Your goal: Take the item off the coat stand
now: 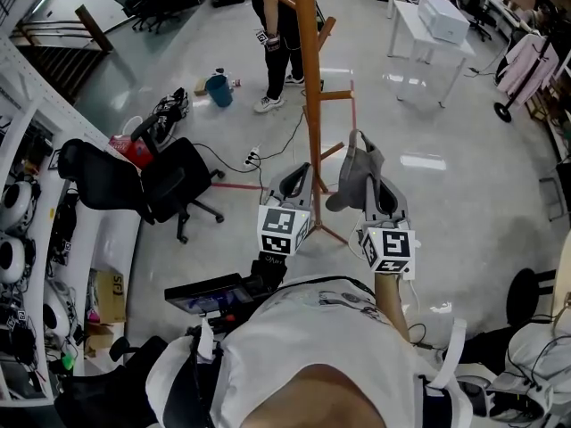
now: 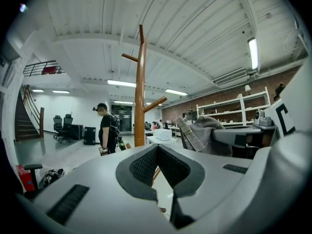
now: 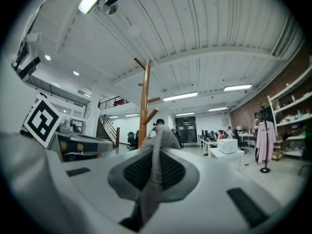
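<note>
Pinches soft, light, floppy cap by fabric edge w/ R tool, off coat stand; L tool pressed together, empty.

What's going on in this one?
A person holds a gripper in each hand in front of a wooden coat stand. The right gripper is shut on a grey hat, which looks clear of the stand's pegs. The left gripper is shut and empty, level with the right one. A bystander in black stands beyond the stand.
</note>
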Motion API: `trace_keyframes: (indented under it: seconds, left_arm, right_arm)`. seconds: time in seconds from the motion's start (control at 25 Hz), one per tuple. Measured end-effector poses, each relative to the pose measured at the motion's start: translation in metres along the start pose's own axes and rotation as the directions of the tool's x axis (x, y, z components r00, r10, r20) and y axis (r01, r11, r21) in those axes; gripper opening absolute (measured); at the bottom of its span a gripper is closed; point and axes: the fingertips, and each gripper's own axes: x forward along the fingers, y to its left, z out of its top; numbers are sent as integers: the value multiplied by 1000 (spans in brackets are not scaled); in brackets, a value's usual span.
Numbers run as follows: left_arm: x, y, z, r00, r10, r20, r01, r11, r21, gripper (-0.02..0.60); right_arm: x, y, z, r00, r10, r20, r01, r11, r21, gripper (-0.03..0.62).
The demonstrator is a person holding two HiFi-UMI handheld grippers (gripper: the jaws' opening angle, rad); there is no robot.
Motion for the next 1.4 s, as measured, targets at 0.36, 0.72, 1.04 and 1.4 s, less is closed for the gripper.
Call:
trace_keyframes:
  seconds: [0.36, 0.72, 1.04, 1.4]
  left_arm:
    - [-4, 0, 2, 1000, 11, 22, -11, 1000, 1, 2]
    - [-7, 0, 5, 999, 22, 29, -22, 1000, -2, 3]
    - [-9, -1, 6, 999, 22, 27, -22, 1000, -3, 3]
    - [-11, -5, 5, 1000, 18, 20, -18, 1000, -1, 3]
  right_arm:
    - [1, 4, 1, 1000, 7, 6, -7, 1000, 4, 23]
    - [3, 6, 4, 1000, 22, 15, -22, 1000, 1, 23]
    - [2, 7, 4, 1000, 23, 4, -23, 1000, -1, 23]
    - [-1, 7, 4, 1000, 17, 6, -17, 1000, -14, 20]
